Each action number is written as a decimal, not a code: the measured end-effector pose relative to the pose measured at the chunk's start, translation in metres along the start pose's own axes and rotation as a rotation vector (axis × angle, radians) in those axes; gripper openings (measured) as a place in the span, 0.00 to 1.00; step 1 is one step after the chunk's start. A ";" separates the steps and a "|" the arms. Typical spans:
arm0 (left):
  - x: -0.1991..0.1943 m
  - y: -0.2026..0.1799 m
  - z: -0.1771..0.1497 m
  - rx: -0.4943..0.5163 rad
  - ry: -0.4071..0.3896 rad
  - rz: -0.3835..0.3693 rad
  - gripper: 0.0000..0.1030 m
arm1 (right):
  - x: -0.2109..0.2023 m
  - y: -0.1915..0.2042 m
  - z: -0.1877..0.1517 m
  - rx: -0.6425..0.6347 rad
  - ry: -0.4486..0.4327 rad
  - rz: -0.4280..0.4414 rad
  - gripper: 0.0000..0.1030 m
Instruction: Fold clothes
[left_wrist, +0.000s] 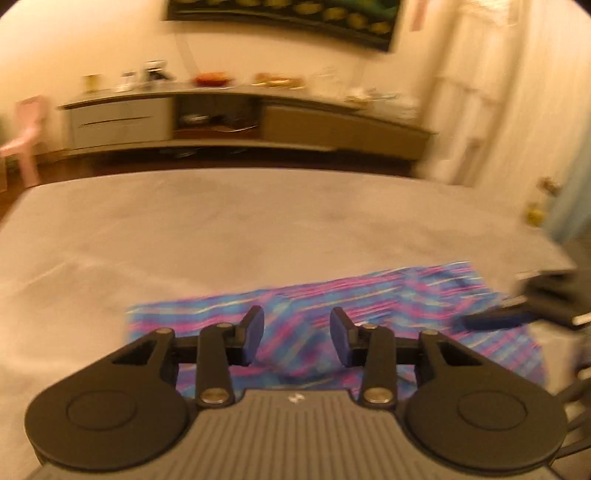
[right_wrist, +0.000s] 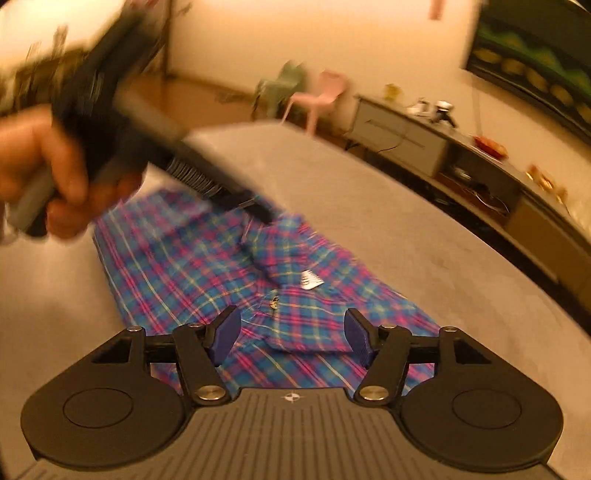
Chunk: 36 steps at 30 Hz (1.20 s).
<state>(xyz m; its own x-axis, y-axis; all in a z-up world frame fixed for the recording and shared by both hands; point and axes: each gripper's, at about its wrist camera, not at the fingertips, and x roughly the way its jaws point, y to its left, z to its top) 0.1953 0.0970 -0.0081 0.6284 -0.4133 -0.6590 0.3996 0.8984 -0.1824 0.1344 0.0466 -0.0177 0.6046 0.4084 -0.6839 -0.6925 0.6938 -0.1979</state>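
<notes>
A blue and pink plaid shirt (right_wrist: 207, 266) lies folded into a long shape on the grey bed (right_wrist: 351, 192), collar and a white label (right_wrist: 312, 280) facing up. My right gripper (right_wrist: 291, 336) is open and empty, just above the shirt's near end. My left gripper (left_wrist: 297, 334) is open and empty above the shirt (left_wrist: 369, 295), which is blurred there. In the right wrist view the left gripper (right_wrist: 258, 210) is held by a hand (right_wrist: 40, 173) over the shirt's far end. The right gripper's finger (left_wrist: 495, 319) shows at the right of the left wrist view.
A long low cabinet (left_wrist: 240, 118) with small items on top runs along the far wall, under a dark picture (left_wrist: 288, 18). A pink chair (right_wrist: 321, 96) and a green chair (right_wrist: 284, 85) stand on the floor beyond the bed. The grey bed surface (left_wrist: 221, 221) extends beyond the shirt.
</notes>
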 end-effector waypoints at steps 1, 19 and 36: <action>0.006 0.000 -0.002 0.013 0.017 -0.046 0.43 | 0.009 0.000 0.000 -0.011 0.030 -0.021 0.53; 0.033 -0.009 -0.026 0.312 0.133 -0.208 0.15 | -0.005 -0.009 0.041 -0.142 0.053 0.123 0.68; 0.063 -0.009 -0.008 0.313 0.187 -0.033 0.17 | 0.028 -0.010 0.029 -0.154 0.238 0.355 0.39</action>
<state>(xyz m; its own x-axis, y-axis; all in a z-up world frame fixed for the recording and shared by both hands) 0.2263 0.0642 -0.0543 0.4907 -0.3806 -0.7839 0.6205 0.7841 0.0077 0.1696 0.0680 -0.0147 0.2244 0.4452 -0.8669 -0.9018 0.4320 -0.0116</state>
